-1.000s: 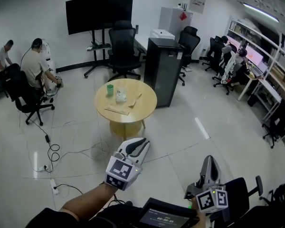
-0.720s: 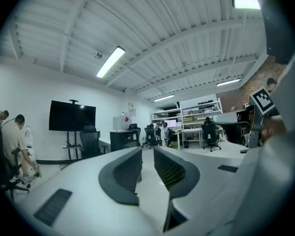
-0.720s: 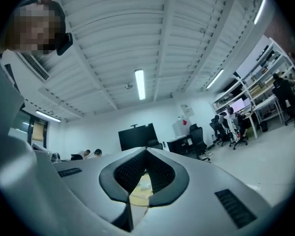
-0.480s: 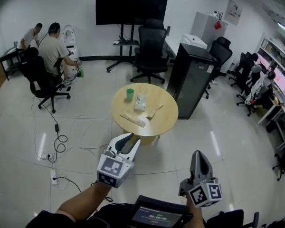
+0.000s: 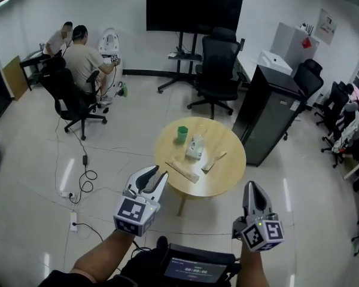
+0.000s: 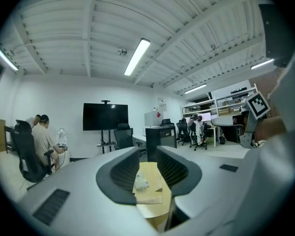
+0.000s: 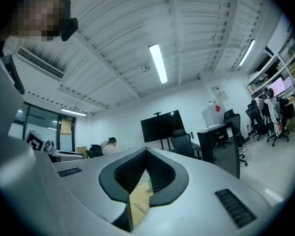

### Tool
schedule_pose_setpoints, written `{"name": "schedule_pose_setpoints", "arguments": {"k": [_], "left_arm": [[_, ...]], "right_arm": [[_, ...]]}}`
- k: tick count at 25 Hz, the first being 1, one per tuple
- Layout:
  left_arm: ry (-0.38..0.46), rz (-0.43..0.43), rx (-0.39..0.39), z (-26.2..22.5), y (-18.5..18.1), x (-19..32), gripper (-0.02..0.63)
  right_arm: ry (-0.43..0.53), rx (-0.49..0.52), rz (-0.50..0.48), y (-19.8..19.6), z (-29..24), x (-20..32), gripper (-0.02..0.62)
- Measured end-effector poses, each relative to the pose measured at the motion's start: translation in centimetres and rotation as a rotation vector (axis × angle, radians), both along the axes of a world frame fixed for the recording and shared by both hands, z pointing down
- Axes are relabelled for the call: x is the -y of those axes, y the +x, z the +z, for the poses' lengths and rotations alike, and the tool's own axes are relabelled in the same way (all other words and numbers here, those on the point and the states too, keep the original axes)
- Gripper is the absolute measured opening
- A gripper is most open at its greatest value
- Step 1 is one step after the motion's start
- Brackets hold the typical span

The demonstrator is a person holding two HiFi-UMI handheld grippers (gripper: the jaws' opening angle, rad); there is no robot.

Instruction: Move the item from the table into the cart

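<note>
Pale glossy floor tiles [image 5: 36, 160] fill the head view of an open office, with a round light-wood table [image 5: 227, 175] near the centre. On its top we see a green cup [image 5: 182, 133], a clear crumpled plastic bag [image 5: 195, 147] just beside the cup, a flat tan cardboard strip [image 5: 182, 171] near the front edge, and a smaller pale strip [image 5: 213, 160] to its right. All four rest on the table, well apart from both grippers, and we cannot tell which one is the item to be moved. Behind the table stand a tall black cabinet [image 5: 269, 115], a black office chair [image 5: 218, 70] and a large black screen on a stand [image 5: 194, 9]. Two seated people [image 5: 81, 61] occupy the far left. Black cables [image 5: 78, 178] and a white power strip [image 5: 73, 221] lie on the floor, and a dark tablet screen [image 5: 194, 269] shows at the lower edge.

The left gripper [image 5: 158, 172] is held short of the table's near side, its jaws spread wide with nothing in them. In the left gripper view, the tabletop, the bag and the cardboard strip appear far off through the gap between the dark ribbed pads [image 6: 124, 173]. The right gripper [image 5: 253, 187], further right and also short of the table, has its jaws pressed together at the tips and grips nothing. In the right gripper view, its ribbed pads [image 7: 161, 173] frame only a sliver of the table beyond.
</note>
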State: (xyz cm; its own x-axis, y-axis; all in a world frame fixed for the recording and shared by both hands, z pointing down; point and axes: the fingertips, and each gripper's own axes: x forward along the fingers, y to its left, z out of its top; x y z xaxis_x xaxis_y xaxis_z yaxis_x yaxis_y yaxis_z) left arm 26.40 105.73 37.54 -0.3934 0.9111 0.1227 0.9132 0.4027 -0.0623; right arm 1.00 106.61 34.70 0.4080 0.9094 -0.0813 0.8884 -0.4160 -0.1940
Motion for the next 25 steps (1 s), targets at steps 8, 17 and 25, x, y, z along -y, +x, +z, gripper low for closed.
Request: {"name": "schedule_pose_setpoints", "arguments": {"k": [8, 17, 25], "left_arm": [[-0.088, -0.099, 0.102, 1.0, 9.6, -17.1, 0.071], [-0.066, -0.167, 0.125, 3.0, 9.1, -30.5, 0.003], [-0.007, -0.231, 0.089, 5.2, 5.1, -41.4, 0.003]], "right_arm": [[0.052, 0.071, -0.061, 8.8, 2.7, -17.5, 0.0], [0.106, 0.12, -0.177, 9.4, 6.2, -32.3, 0.0], [0.121, 0.206, -0.378, 8.2, 6.9, -45.4, 0.0]]}}
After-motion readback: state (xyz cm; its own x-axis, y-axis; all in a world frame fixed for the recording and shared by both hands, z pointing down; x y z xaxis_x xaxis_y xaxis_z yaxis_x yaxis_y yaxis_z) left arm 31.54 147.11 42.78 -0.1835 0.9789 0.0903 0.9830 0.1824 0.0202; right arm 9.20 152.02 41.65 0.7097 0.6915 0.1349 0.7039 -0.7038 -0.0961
